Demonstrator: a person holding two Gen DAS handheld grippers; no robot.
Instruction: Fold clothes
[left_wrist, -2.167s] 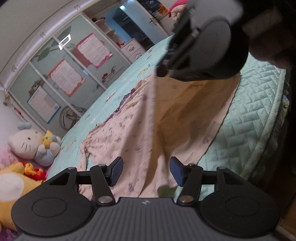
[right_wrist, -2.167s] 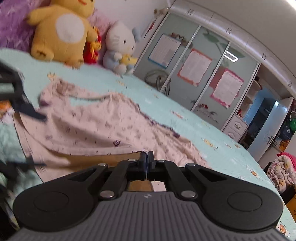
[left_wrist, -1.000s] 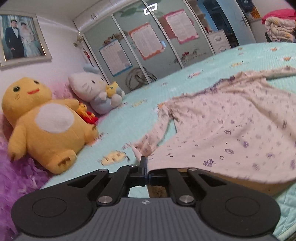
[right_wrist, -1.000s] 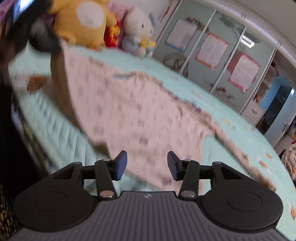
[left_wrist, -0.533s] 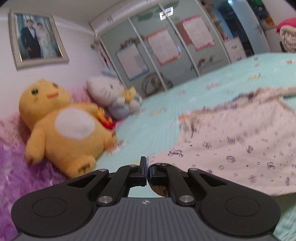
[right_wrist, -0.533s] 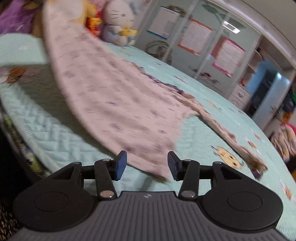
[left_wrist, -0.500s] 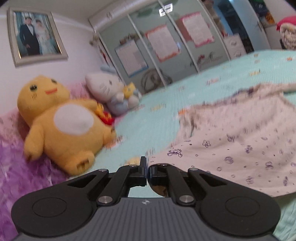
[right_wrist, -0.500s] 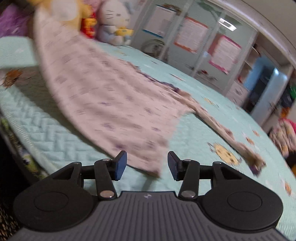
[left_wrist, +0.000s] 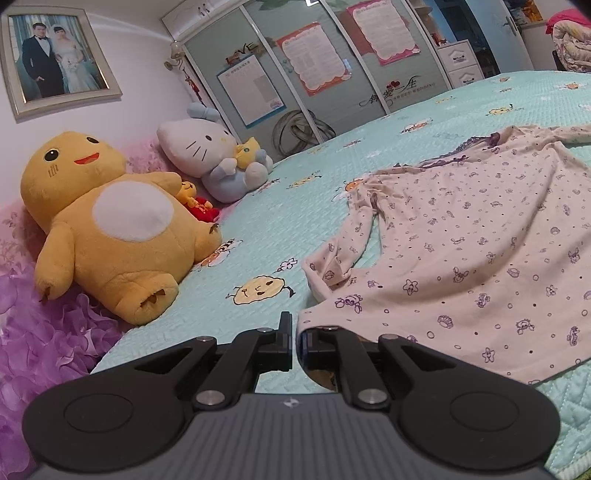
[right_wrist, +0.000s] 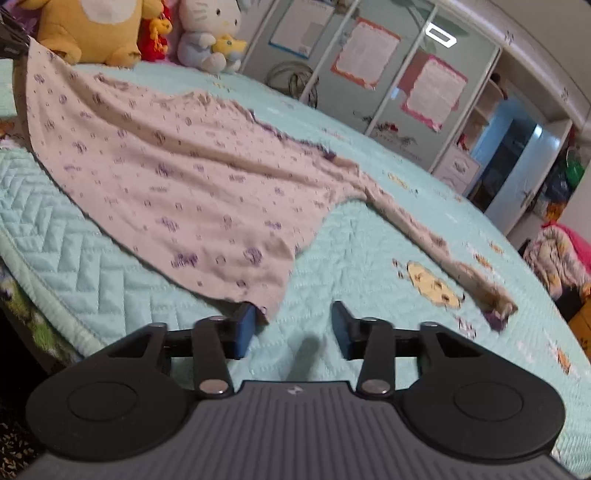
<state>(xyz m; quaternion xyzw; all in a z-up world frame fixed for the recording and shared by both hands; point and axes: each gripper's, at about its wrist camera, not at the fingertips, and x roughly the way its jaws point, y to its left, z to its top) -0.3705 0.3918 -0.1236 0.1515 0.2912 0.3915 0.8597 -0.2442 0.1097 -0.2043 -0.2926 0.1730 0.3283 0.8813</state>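
Bedspread (right_wrist: 351, 258) bare between right gripper (right_wrist: 293, 326) closing; earlier straddled shirt (right_wrist: 192, 177).

In your left wrist view, a yellow plush toy (left_wrist: 110, 225) sits at 9 o'clock on the bed (left_wrist: 295, 206), leaning against purple ruffled bedding (left_wrist: 44, 332). A white cat plush (left_wrist: 210, 155) sits just beside it toward 11 o'clock, with a small red doll (left_wrist: 195, 203) between them. A framed photograph (left_wrist: 55, 59) hangs at 10 o'clock. Wardrobe doors (left_wrist: 332, 66) bearing paper posters (left_wrist: 314, 55) stand at 12 o'clock. A white drawer unit (left_wrist: 461, 62) stands at 1 o'clock.
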